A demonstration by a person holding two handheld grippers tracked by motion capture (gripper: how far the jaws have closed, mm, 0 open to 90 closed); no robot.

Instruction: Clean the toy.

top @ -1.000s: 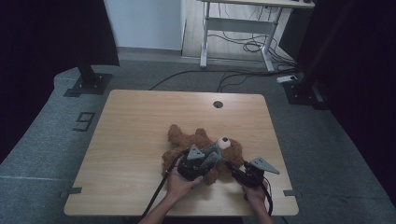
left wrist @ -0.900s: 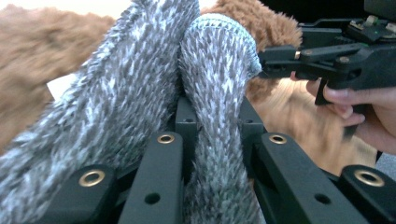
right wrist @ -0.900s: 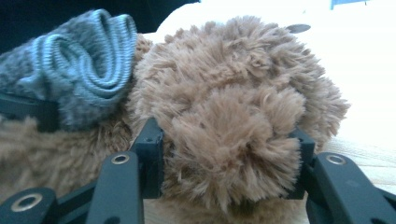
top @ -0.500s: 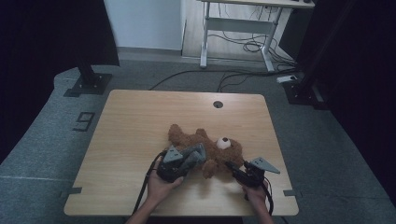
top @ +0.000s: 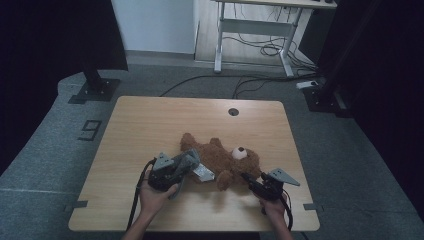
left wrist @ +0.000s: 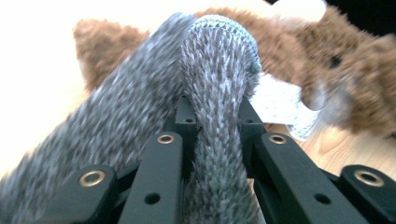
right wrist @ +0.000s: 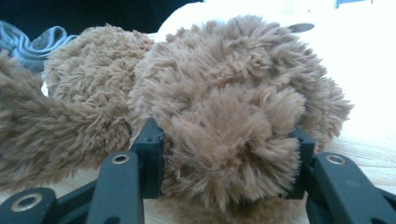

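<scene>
Bear (top: 227, 159) of brown plush lies on its back near the front edge of the wooden table (top: 150, 125), between our two hands. We pinch a grey knitted cloth (left wrist: 219, 93) tightly in our left gripper (top: 186, 165), just beside the toy's body, while our right gripper (top: 246, 177) clamps a furry part of the bear (right wrist: 233, 126) at its head end.

A single digit "9" (top: 89, 130) stands marked in dark tape on the grey floor (top: 45, 150), at nine o'clock from the table (top: 150, 120).
</scene>
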